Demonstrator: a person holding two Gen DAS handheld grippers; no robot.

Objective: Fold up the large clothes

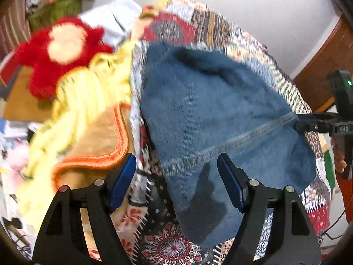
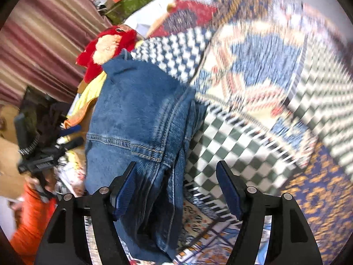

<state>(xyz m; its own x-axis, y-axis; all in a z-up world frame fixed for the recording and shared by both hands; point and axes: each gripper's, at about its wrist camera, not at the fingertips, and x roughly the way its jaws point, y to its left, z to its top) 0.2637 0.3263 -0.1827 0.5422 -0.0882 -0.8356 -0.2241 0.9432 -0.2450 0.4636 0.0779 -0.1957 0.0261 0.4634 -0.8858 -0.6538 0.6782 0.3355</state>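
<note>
Blue jeans point(image 1: 211, 114) lie folded on a patchwork bedspread point(image 1: 220, 24). My left gripper point(image 1: 176, 181) hovers over their near end, jaws wide, denim under the gap, pads not pressing. In the right wrist view the jeans point(image 2: 136, 114) show a stitched seam and bunched layers. The right gripper point(image 2: 177, 190) is open above that bunched edge. Its left pad point(image 2: 125, 192) is close against the denim, while the right pad stands over the checkered quilt. Each gripper appears at the edge of the other's view: the right one point(image 1: 297, 121) at the jeans' seam, the left one point(image 2: 74, 135) beside the jeans.
A red plush toy point(image 1: 57, 55), a yellow knit point(image 1: 88, 92) and an orange-edged tan blanket point(image 1: 103, 141) crowd the jeans' left side. The patterned quilt point(image 2: 264, 88) spreads to the right. Striped curtains point(image 2: 44, 44) and cluttered shelves point(image 2: 128, 0) stand behind. A person's orange sleeve point(image 2: 33, 220) shows.
</note>
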